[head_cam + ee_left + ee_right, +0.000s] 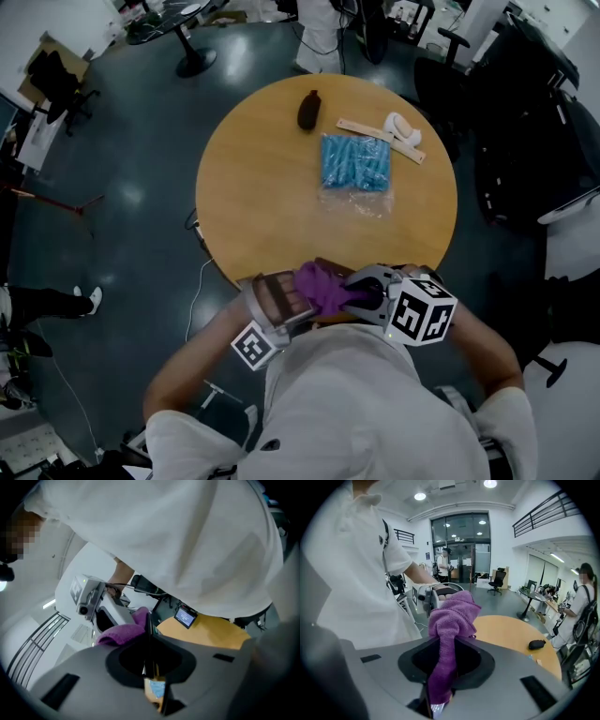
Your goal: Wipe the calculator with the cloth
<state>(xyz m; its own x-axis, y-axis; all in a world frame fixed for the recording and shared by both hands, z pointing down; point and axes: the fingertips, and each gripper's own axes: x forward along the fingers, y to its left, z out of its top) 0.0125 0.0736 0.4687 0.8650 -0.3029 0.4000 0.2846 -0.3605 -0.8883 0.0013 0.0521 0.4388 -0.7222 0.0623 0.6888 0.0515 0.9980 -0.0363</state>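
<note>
wearer: white short-slv shirt (366, 403) | L gripper (281, 302): grey moulded shell, rect. slots | L cube (255, 345): b/w sq. markers | R gripper (361, 292): same grey shell | R cube (422, 314): b/w markers, white edges

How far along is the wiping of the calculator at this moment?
Done: both things are picked up. The left tongs grip the calculator at the table's near edge; the right tongs grip the purple cloth. In hand: the cloth lies on the calculator, so wiping seems under way. Left: the rest of its face; how clean it is cannot be told.
</note>
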